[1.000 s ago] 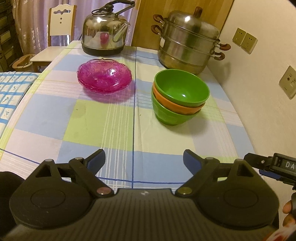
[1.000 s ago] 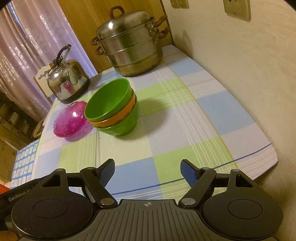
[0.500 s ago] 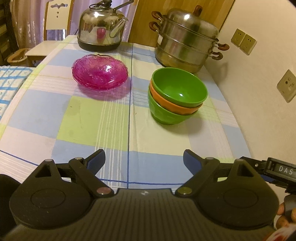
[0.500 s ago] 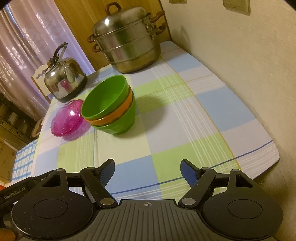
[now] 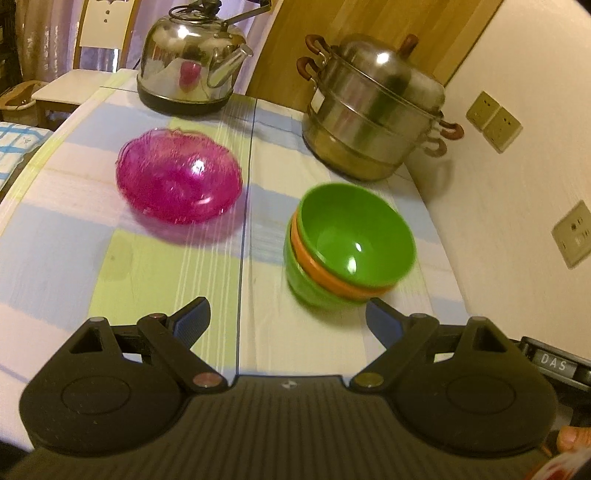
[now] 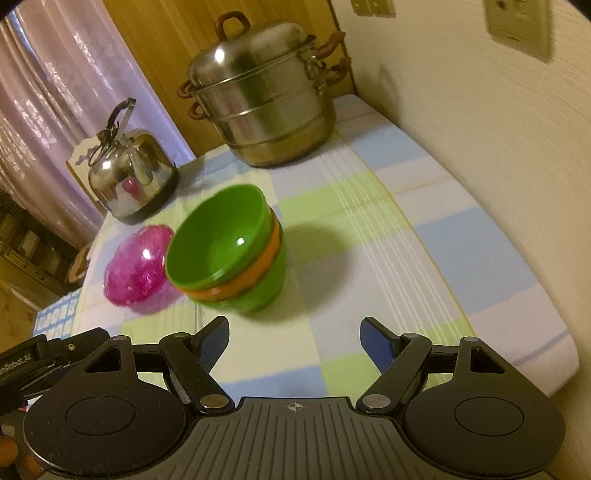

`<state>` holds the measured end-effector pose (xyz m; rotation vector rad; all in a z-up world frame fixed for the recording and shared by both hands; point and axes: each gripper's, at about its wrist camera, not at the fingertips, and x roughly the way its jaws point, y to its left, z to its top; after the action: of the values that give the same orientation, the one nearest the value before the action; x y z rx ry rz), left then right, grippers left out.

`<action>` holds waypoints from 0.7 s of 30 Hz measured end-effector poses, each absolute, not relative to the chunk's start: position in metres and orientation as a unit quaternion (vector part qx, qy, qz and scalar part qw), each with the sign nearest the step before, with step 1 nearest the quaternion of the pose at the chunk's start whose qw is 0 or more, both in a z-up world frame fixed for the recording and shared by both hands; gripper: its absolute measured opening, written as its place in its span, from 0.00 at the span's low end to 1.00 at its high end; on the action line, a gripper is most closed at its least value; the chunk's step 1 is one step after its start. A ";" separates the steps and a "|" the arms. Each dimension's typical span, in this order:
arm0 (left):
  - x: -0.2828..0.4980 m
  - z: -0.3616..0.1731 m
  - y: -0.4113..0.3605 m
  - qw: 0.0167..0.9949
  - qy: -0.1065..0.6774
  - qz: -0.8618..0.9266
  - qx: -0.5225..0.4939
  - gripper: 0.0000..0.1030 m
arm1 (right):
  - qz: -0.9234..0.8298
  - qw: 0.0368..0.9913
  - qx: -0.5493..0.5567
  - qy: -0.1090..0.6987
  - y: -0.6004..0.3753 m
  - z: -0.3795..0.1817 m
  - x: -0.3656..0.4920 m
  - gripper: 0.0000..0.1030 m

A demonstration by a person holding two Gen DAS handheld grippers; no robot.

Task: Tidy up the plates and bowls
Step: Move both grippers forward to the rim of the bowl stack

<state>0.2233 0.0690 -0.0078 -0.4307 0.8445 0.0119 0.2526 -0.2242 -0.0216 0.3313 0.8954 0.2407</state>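
Observation:
A stack of three bowls, green over orange over green [image 5: 351, 243], stands on the checked tablecloth; it also shows in the right wrist view [image 6: 229, 254]. A pink glass plate stack [image 5: 179, 184] lies to its left, partly hidden behind the bowls in the right wrist view [image 6: 135, 267]. My left gripper [image 5: 288, 317] is open and empty, just short of the bowls, whose near side sits by its right finger. My right gripper [image 6: 295, 338] is open and empty, just in front of the bowls.
A steel kettle [image 5: 192, 70] and a tiered steel steamer pot [image 5: 373, 110] stand at the table's far end. A wall with sockets [image 5: 495, 122] runs along the right. A white chair [image 5: 96, 33] stands beyond the table's far left corner. The table's near right edge [image 6: 554, 365] is close.
Both grippers have moved forward toward the bowls, which now look larger and nearer. Both stay open. The bowls and plates have not moved.

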 end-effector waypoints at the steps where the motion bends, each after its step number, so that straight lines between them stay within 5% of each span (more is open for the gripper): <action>1: 0.232 -0.009 0.072 0.889 0.407 0.005 -0.210 0.87 | 0.118 0.881 0.160 0.429 -0.223 -0.021 0.260 0.75; 15: 0.328 -0.037 0.079 0.881 0.432 -0.011 -0.191 0.84 | 0.138 0.865 0.133 0.463 -0.194 -0.036 0.358 0.75; 21: 0.352 -0.051 0.078 0.864 0.462 -0.035 -0.199 0.71 | 0.143 0.847 0.133 0.495 -0.182 -0.059 0.389 0.75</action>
<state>0.3516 0.0781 -0.0514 -0.4166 0.9675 -0.0729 0.3892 -0.1820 -0.0592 0.2815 1.0439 0.3005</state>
